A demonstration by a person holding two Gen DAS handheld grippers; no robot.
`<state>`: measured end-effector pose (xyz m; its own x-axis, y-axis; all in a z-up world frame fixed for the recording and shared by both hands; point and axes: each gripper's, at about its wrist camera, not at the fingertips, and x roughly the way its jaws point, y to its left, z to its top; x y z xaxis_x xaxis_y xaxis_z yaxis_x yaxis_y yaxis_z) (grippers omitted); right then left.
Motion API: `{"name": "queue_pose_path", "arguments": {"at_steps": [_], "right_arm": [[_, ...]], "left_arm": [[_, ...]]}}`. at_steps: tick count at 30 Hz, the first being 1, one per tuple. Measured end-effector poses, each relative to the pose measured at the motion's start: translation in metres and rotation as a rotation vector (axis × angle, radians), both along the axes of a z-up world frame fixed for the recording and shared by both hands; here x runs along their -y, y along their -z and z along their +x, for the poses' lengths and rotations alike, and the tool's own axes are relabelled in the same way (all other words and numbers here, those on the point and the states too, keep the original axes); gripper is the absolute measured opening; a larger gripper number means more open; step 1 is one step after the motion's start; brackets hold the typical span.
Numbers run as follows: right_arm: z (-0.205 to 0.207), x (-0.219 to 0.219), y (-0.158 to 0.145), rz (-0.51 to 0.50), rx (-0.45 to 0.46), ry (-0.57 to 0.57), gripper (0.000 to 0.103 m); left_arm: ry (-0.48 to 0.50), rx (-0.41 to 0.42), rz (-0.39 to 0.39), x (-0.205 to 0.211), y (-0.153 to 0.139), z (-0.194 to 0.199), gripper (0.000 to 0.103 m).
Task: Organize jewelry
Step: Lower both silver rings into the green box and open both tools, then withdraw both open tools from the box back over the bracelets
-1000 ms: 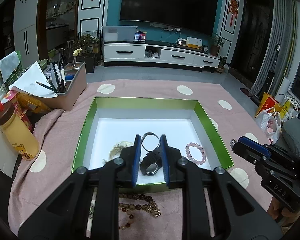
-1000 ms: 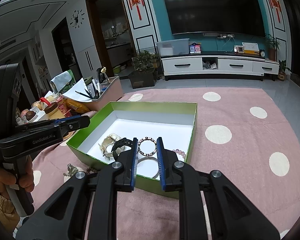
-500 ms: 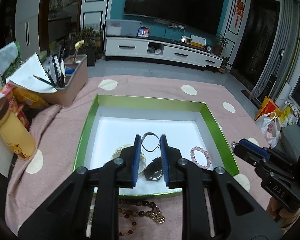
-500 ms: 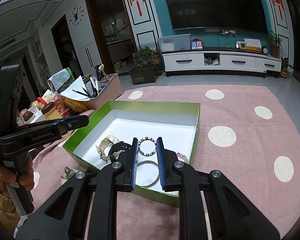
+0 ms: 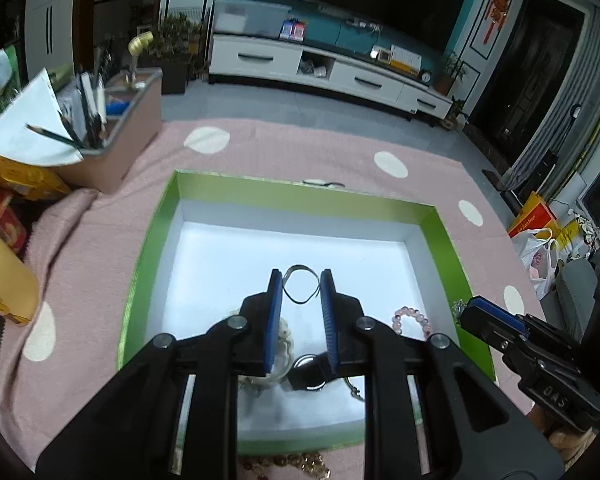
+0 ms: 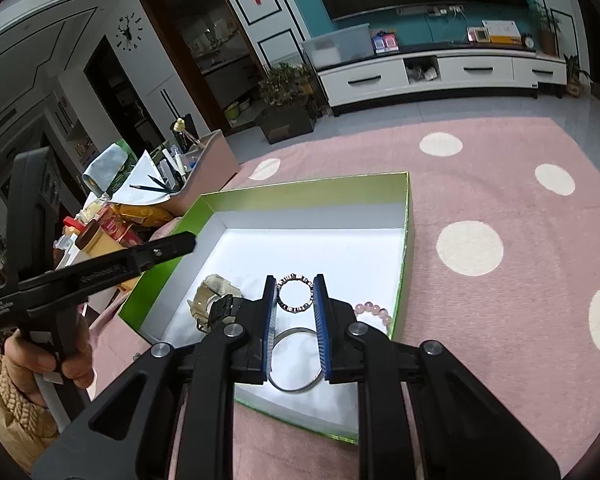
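A green box (image 5: pixel 156 240) with a white floor lies on the pink dotted cloth. My left gripper (image 5: pixel 300 282) hovers over its near half, shut on a thin dark hoop (image 5: pixel 300 289) pinched between the blue pads. My right gripper (image 6: pixel 295 286) is shut on a black-and-white studded bracelet (image 6: pixel 295 294) above the box (image 6: pixel 312 192). On the floor of the box lie a silver bangle (image 6: pixel 296 360), a cream watch (image 6: pixel 216 296), a black watch (image 5: pixel 308 372) and a pink bead bracelet (image 5: pixel 414 320). Each view shows the other gripper (image 5: pixel 466 314) (image 6: pixel 190 240) at its side.
A brown bead necklace (image 5: pixel 296 462) lies on the cloth just outside the box's near wall. A tan pen holder (image 5: pixel 132 140), a yellow bottle (image 5: pixel 0 280) and snack packets (image 6: pixel 140 216) crowd the left side. A hand (image 6: pixel 48 360) grips the left tool.
Both grippers have moved forward and a little down over the box, so its floor fills more of each view. The hoop and the studded bracelet stay pinched as before.
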<state>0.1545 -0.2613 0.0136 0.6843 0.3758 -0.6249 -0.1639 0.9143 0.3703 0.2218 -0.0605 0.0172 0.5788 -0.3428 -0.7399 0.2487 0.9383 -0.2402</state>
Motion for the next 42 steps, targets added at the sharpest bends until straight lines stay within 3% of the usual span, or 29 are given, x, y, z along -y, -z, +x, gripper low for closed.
{"name": "queue_pose_path", "arguments": {"at_steps": [11, 13, 15, 16, 17, 26, 31, 42], "right_arm": [[0.025, -0.005, 0.015, 0.008, -0.084, 0.021, 0.018], [0.029, -0.004, 0.017, 0.015, -0.094, 0.03, 0.024], [0.03, -0.001, 0.019, 0.03, -0.096, 0.047, 0.036], [0.027, 0.002, 0.018, 0.039, -0.084, 0.059, 0.037], [0.026, 0.003, 0.017, 0.043, -0.077, 0.062, 0.037], [-0.015, 0.032, 0.008, 0.081, -0.02, 0.09, 0.038], [-0.049, 0.046, 0.005, 0.074, -0.003, 0.105, 0.049], [-0.103, 0.051, 0.014, 0.042, -0.034, 0.099, 0.051]], "left_arm": [[0.006, -0.064, 0.057, 0.019, 0.028, 0.028, 0.019], [0.005, -0.063, 0.063, 0.02, 0.03, 0.029, 0.021], [0.005, -0.066, 0.058, 0.019, 0.031, 0.028, 0.034], [-0.001, -0.063, 0.062, 0.018, 0.03, 0.028, 0.049], [-0.004, -0.059, 0.065, 0.018, 0.03, 0.027, 0.056], [-0.05, -0.031, 0.061, -0.01, 0.01, 0.004, 0.088], [-0.08, -0.033, 0.056, -0.03, -0.003, -0.019, 0.095], [-0.141, -0.069, 0.016, -0.077, -0.004, -0.075, 0.101]]}}
